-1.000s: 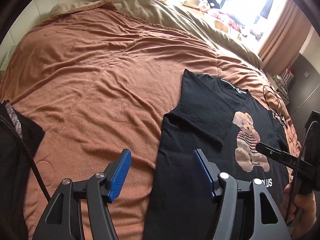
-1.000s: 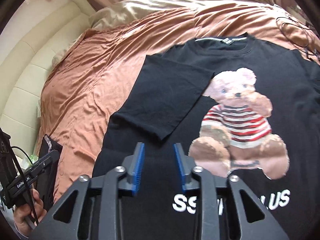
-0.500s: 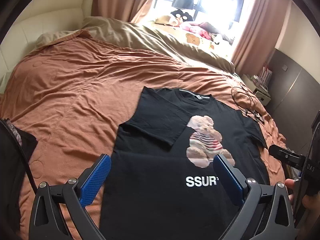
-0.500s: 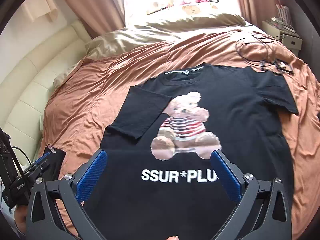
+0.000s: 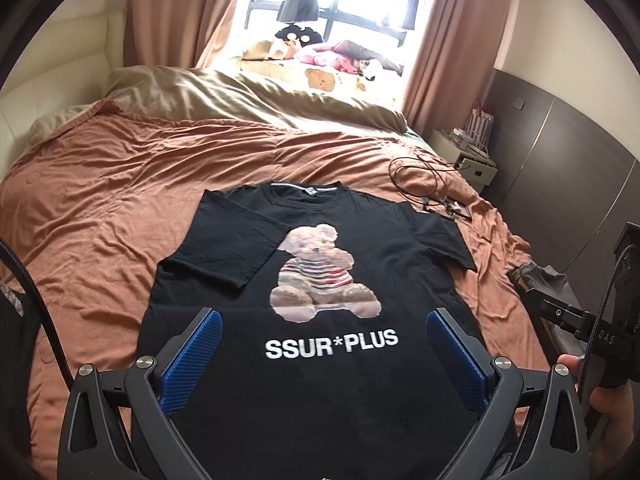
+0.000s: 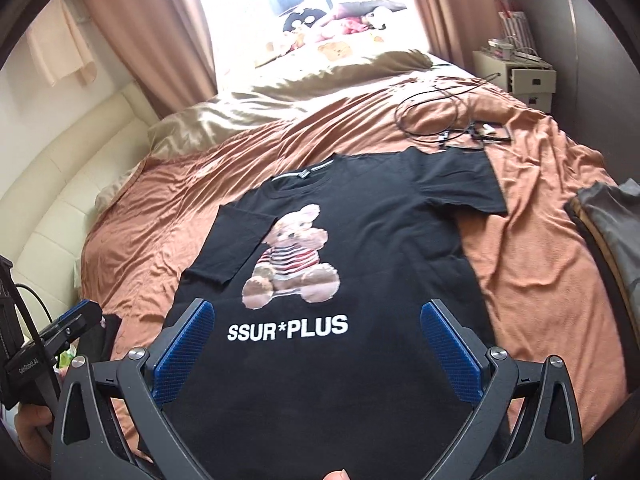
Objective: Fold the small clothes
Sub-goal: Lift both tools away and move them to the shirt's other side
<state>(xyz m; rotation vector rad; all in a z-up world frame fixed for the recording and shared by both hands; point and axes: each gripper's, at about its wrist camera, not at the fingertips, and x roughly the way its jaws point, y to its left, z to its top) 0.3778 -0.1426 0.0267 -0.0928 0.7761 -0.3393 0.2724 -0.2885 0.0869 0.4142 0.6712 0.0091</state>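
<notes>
A black T-shirt (image 5: 360,392) with a teddy bear print and white "SSUR*PLUS" lettering lies face up on the orange bedspread (image 5: 120,208). It also shows in the right wrist view (image 6: 384,248). Its left sleeve (image 5: 224,252) is folded inward over the chest; its right sleeve (image 6: 460,184) lies spread out. My left gripper (image 5: 324,356) is open wide and empty, held above the shirt's lower part. My right gripper (image 6: 316,352) is open wide and empty, also above the lower part. Each gripper's body shows at the edge of the other's view.
Black cables (image 5: 424,184) and small devices lie on the bed just beyond the right sleeve. A beige duvet (image 5: 248,100) is bunched at the far end under the window. A grey and dark bag (image 6: 608,232) sits at the bed's right edge. A white nightstand (image 6: 524,76) stands far right.
Both grippers have pulled back and up from the shirt and opened wide. The whole shirt is now in view; the left sleeve stays folded inward.
</notes>
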